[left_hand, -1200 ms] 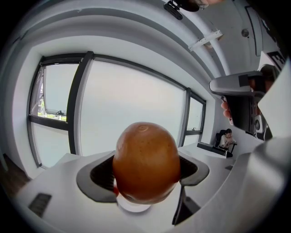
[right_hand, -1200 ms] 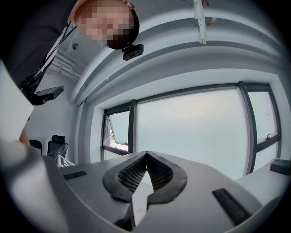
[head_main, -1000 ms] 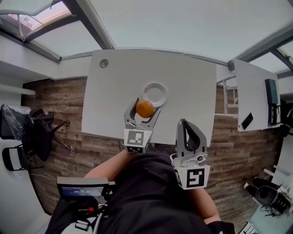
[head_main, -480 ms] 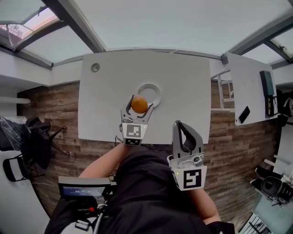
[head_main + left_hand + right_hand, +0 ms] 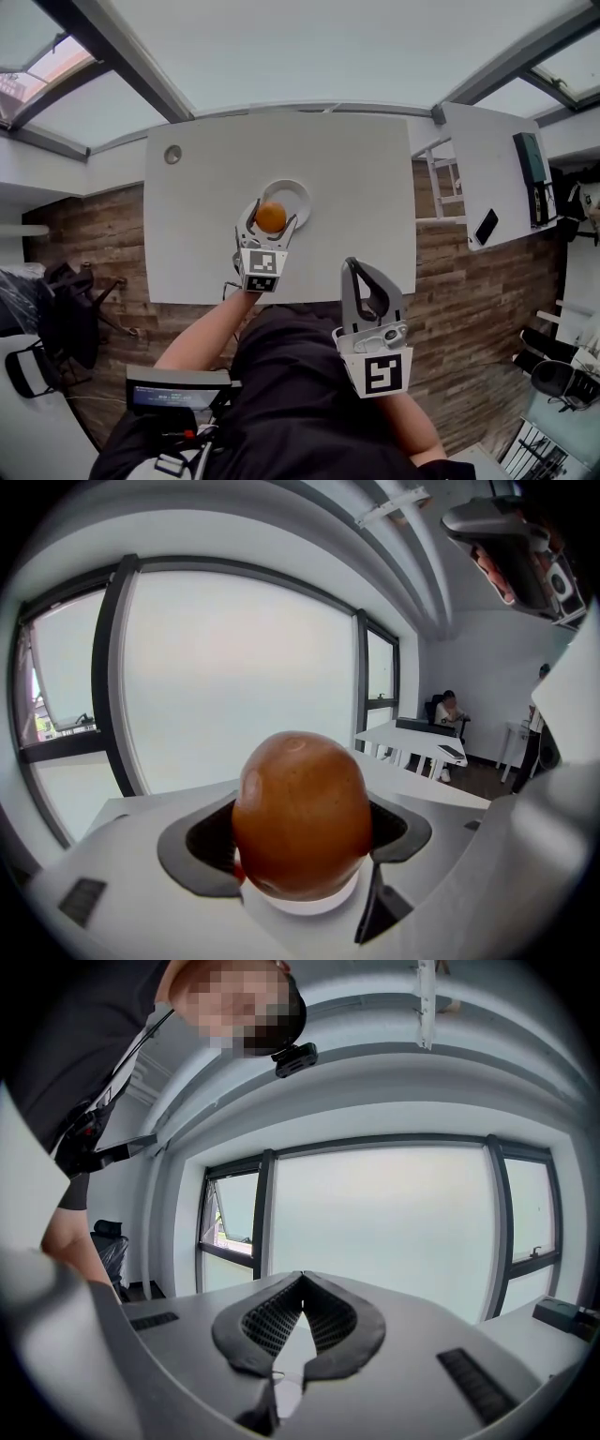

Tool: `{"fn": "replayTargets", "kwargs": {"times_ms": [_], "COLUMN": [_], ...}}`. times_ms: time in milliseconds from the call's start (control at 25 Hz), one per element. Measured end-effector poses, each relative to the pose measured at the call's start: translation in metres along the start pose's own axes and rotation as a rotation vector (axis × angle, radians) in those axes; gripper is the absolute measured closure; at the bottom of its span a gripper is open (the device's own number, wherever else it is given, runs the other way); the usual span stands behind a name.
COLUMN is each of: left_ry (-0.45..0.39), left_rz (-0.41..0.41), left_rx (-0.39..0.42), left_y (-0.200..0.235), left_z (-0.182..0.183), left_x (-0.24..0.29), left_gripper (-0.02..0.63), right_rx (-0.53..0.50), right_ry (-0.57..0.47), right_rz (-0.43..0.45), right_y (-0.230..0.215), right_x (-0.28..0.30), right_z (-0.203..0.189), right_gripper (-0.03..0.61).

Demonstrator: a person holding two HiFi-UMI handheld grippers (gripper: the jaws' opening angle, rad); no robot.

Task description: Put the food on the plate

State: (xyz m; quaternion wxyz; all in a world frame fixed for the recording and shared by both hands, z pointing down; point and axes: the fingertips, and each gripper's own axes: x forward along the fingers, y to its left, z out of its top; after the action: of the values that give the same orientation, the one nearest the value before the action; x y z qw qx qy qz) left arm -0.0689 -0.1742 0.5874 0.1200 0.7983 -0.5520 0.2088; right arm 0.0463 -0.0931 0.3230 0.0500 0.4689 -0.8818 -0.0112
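White tabletop (image 5: 356,187) carries the plate (image 5: 298,191). The left gripper (image 5: 270,214) clamps the food (image 5: 300,813) in its fingers (image 5: 187,847) over the plate's near rim. The right gripper (image 5: 358,267) hangs well back, closed on nothing.

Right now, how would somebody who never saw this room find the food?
Look at the big white table. Near its middle is a small white plate, and the left gripper holds the food by it. It is the only orange, rounded thing there.

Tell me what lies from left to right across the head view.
Black chair → round hole → orange food → right gripper → phone.
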Motion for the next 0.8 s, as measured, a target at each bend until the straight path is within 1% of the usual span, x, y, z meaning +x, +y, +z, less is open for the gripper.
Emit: {"fn": "replayTargets", "kwargs": {"times_ms": [200,320,520,720,800], "left_ry": [0.039,0.071,0.094,0.179,0.183], "left_rz": [-0.016,-0.020,-0.063,-0.095,-0.102], "left_rx": [0.009,-0.030,-0.066,-0.128,-0.125], "left_y": [0.007,0.012,0.008,0.001,0.002], "left_z": [-0.022,-0.035,-0.039,-0.049,-0.058], "left_x": [0.015,0.022,0.032,0.042,0.049], "left_gripper": [0.242,0.242,0.242,0.242,0.242], "right_rx": [-0.022,-0.024,-0.022,-0.009,-0.015], "right_ry": [0.015,0.022,0.037,0.041,0.053], "right_rz": [-0.012,-0.023,-0.019,-0.021,-0.022], "right_y": [0.001,-0.001,-0.003,-0.004,-0.005], "right_x": [-0.004,-0.005,-0.001,0.002,0.002], "right_z": [-0.001,-0.002,-0.005,-0.007,-0.011], "right_gripper": [0.572,0.572,0.572,0.572,0.572]}}
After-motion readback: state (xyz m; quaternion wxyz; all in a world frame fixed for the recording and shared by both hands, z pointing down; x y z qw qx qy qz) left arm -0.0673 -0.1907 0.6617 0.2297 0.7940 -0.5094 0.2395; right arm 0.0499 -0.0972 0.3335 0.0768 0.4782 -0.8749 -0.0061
